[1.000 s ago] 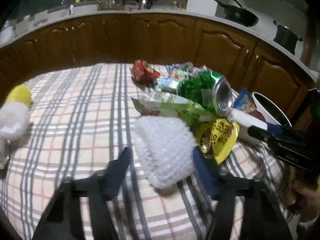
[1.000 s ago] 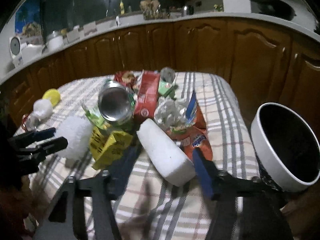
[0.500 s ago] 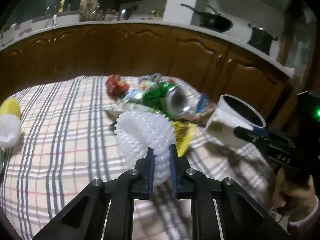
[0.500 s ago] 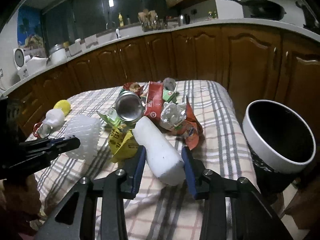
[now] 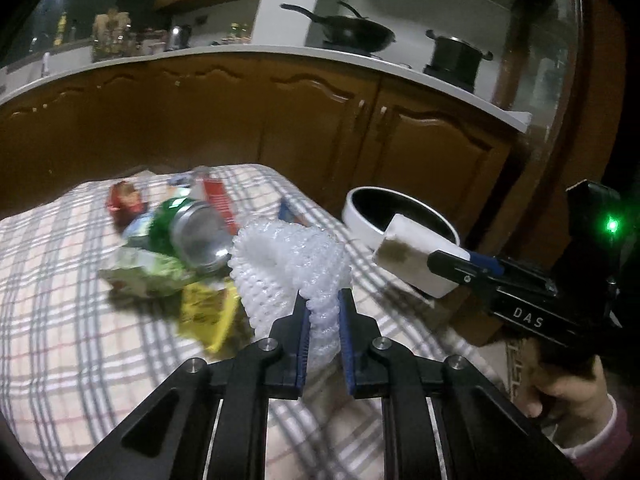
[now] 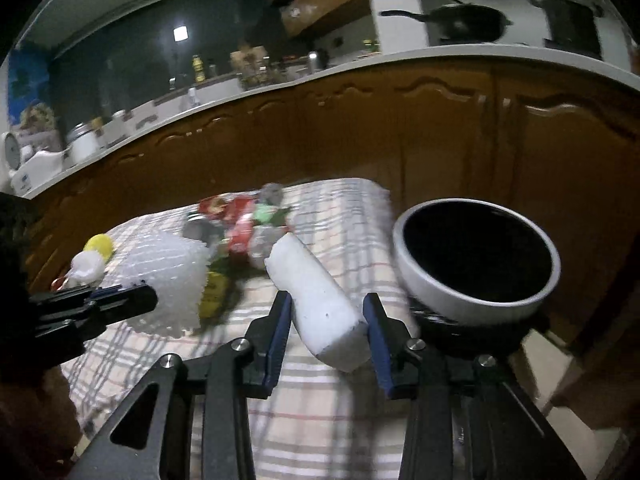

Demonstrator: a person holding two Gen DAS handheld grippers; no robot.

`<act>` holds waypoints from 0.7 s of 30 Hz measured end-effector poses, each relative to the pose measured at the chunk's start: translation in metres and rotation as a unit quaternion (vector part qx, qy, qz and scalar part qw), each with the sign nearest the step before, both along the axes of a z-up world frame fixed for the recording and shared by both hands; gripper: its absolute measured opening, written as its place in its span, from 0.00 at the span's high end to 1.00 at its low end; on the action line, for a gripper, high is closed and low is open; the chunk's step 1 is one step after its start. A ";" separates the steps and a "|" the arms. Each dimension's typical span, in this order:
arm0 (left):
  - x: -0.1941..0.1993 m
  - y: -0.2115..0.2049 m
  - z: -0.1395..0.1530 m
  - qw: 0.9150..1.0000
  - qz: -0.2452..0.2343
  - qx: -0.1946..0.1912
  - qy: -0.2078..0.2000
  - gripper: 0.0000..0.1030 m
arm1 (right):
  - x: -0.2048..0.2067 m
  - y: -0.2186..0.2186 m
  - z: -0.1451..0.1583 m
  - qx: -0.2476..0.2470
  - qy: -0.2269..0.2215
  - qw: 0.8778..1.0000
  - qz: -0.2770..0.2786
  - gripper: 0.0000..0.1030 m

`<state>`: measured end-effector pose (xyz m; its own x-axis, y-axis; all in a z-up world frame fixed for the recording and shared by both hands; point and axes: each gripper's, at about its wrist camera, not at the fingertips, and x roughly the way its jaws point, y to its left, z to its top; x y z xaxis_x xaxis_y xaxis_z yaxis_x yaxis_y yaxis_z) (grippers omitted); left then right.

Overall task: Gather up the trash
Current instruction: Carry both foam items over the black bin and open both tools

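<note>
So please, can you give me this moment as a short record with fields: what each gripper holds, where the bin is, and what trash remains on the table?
left gripper: shut on white foam net, lifted off the table
right gripper: shut on white foam block, held beside the bin
bin: white rim, dark inside, beyond the table edge
still on checked tablecloth: green can, yellow wrapper, red wrapper
</note>
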<state>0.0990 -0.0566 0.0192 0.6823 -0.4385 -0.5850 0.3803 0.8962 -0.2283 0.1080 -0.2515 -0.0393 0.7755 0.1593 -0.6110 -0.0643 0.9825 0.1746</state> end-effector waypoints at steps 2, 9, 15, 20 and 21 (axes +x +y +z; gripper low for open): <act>0.009 -0.010 0.000 1.000 -0.011 -0.001 0.004 0.88 | 0.000 -0.013 0.001 0.002 0.000 1.000 -0.015 0.64; 0.057 -0.045 -0.008 0.999 -0.046 0.001 0.021 0.88 | 0.005 -0.054 0.002 0.011 0.003 0.998 -0.060 0.64; 0.104 -0.077 -0.014 0.997 -0.067 0.002 0.026 0.88 | 0.022 -0.089 -0.002 0.023 0.020 0.996 -0.088 0.64; 0.141 -0.109 -0.019 0.996 -0.080 0.002 0.035 0.88 | 0.036 -0.120 -0.008 0.042 0.032 0.993 -0.101 0.64; 0.145 -0.114 -0.020 0.996 -0.081 0.003 0.035 0.88 | 0.040 -0.125 -0.009 0.045 0.034 0.993 -0.102 0.64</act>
<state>0.2442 -0.1706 -0.0011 0.5598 -0.5358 -0.6320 0.5038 0.8257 -0.2537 0.1476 -0.3767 -0.0485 0.7543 0.0597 -0.6538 0.1500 0.9538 0.2602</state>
